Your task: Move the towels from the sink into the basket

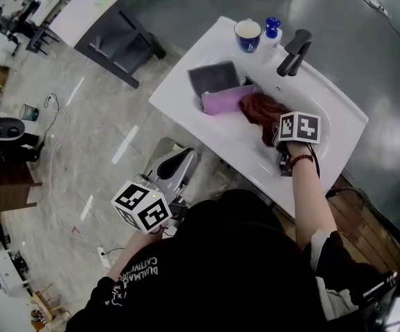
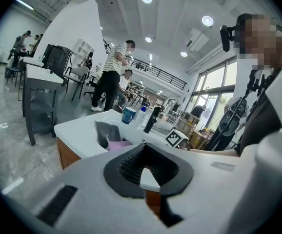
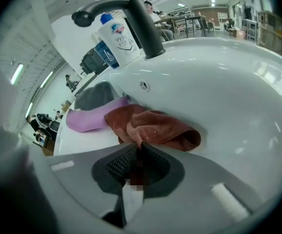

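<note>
The right gripper (image 3: 138, 147) has its jaws clenched on the edge of a crumpled rust-red towel (image 3: 155, 128) in the sink (image 3: 219, 82). A pink towel (image 3: 90, 118) and a grey towel (image 3: 96, 95) lie just beyond, under the faucet (image 3: 141, 23). The left gripper (image 2: 143, 147) has its jaws closed on nothing, off the sink's front.

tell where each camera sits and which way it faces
left gripper view: on the left tool, low beside the sink, facing across it into the room; shut jaws, person's right forearm, torso
right gripper view: on the right tool, over the sink, facing the faucet; jaws pinching the red towel, no body
head view: on the head, looking steeply down on the sink; dark top, both forearms, both tools
shared: all see the grey towel and pink towel
</note>
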A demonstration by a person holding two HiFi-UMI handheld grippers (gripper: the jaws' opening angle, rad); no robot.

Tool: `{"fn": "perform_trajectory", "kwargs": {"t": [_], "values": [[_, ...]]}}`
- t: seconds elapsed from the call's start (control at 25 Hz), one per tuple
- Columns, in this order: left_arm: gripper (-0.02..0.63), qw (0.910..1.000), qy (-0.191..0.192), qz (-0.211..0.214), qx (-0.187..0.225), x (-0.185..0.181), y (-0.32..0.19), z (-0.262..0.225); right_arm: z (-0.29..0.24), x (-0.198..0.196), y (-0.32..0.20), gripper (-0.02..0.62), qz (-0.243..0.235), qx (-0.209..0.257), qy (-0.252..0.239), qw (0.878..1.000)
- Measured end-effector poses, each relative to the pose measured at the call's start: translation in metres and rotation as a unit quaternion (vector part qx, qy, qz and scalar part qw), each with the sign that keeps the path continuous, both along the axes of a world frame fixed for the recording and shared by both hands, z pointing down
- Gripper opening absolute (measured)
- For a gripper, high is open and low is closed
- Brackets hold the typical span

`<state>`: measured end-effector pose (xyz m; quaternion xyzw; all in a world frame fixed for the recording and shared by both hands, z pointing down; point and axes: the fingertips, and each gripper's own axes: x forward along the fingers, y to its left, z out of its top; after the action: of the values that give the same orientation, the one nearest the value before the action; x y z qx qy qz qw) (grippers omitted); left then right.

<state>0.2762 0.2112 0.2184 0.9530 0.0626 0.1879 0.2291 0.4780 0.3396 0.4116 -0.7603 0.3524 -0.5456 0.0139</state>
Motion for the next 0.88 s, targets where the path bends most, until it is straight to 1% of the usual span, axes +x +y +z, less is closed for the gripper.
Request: {"fn": "perform_trajectory", "kwargs": {"t": [0.12, 0.24, 0.36, 0.52, 0.68, 0.8, 0.88], "values": [[0.003, 1.0, 0.003, 0.003, -0.002, 0.0, 0.001, -0.002, -0.018, -0.002, -0.006, 0.031, 0.011, 0.047, -0.012, 0.999], [0.003, 1.0, 0.008, 0.003, -0.005, 0.002, 0.001, -0.002, -0.04, -0.001, -0.013, 0.029, 0.006, 0.086, -0.001, 0.996], [0.003, 0.9999, 0.014, 0.003, -0.009, 0.004, 0.001, -0.003, -0.072, -0.003, -0.026, 0.029, -0.008, 0.147, 0.016, 0.989], [0.003, 0.9997, 0.022, 0.001, -0.012, 0.006, 0.002, -0.004, -0.124, -0.013, -0.048, 0.029, -0.041, 0.243, 0.032, 0.969], [0.003, 0.9993, 0.033, -0.01, -0.016, 0.008, 0.002, -0.007, -0.168, -0.029, -0.068, 0.029, -0.1, 0.296, 0.064, 0.948], [0.003, 0.9989, 0.039, -0.022, -0.017, 0.005, 0.001, -0.007, -0.197, -0.046, -0.083, 0.029, -0.145, 0.336, 0.082, 0.927], [0.003, 0.9983, 0.043, -0.033, -0.019, -0.006, -0.002, -0.007, -0.216, -0.065, -0.095, 0.029, -0.173, 0.359, 0.092, 0.912]]}}
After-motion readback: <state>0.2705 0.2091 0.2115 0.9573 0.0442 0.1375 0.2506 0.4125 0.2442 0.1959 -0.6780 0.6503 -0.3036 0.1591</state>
